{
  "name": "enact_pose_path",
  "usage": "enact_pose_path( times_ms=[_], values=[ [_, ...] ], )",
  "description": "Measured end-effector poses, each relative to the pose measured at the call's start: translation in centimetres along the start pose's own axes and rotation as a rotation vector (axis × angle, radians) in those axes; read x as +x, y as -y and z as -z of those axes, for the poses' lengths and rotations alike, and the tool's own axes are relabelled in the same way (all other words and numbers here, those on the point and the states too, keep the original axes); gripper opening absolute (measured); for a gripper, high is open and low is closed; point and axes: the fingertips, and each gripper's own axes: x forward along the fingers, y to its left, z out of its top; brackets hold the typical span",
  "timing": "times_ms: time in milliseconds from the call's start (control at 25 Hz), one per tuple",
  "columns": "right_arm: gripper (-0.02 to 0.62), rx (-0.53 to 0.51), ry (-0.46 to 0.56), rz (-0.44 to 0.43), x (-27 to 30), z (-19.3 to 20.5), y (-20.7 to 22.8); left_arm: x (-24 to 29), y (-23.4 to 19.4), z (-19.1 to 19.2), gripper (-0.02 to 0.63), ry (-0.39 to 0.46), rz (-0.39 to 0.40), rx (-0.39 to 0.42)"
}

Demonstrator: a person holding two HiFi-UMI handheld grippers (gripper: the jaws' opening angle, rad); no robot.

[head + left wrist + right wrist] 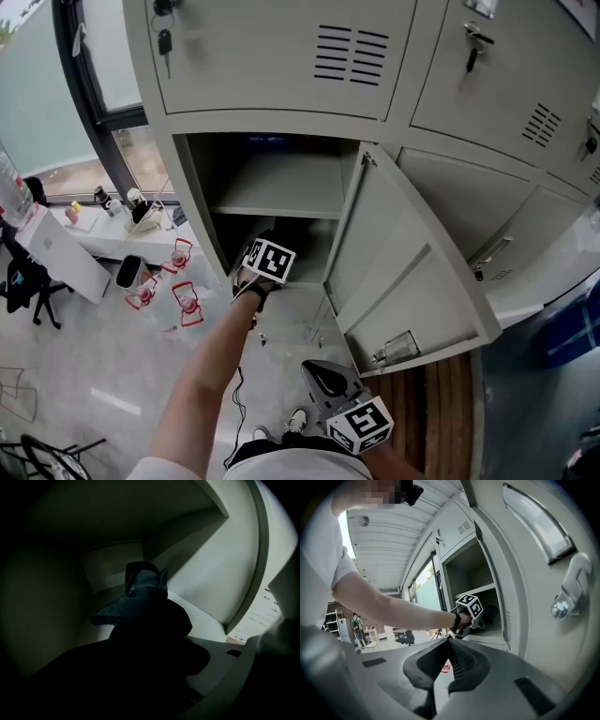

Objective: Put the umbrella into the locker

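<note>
the locker stands with its door swung wide to the right. inside, a shelf splits the open compartment into an upper and a lower part. the left gripper reaches into the lower part, under the shelf's front edge, with its marker cube just at the compartment's mouth and the person's bare forearm stretched out behind it.

the umbrella, folded and dark blue, is inside that lower part. in the left gripper view it runs straight ahead from the gripper, its far end towards the back wall and the pale locker floor showing along its right side. its near end melts into the black shape of the left fingers, and the view is too dark to tell whether they press on it or stand clear of it.

the right gripper hangs low outside the locker, near the person's body and below the door's bottom corner. its fingers are together with nothing between them.

keys hang in the closed door above the open compartment.
</note>
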Motion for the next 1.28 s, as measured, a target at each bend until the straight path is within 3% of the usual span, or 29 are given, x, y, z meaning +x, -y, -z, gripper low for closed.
enact_pose_path(
  times_ms=[240, 600, 880, 1280],
  values=[
    [0.017, 0.006, -0.008, -0.001, 0.4, 0.1, 0.1, 0.7, -0.3, -0.4, 0.233, -0.06, 0.023, -0.005],
    [0.017, 0.018, -0.014, 0.008, 0.8, 0.2, 0.8, 1.1, -0.6, -0.9, 0.25, -0.036, 0.043, -0.057],
    [0.017, 0.014, -0.02, 0.003, 1.2, 0.2, 0.8, 1.6, -0.1, -1.5, 0.257, -0.017, 0.124, -0.154],
    [0.017, 0.026, -0.014, 0.025, 1.2, 0.1, 1.4, 0.8, -0.4, -2.6, 0.277, 0.038, 0.08, -0.145]
  ],
)
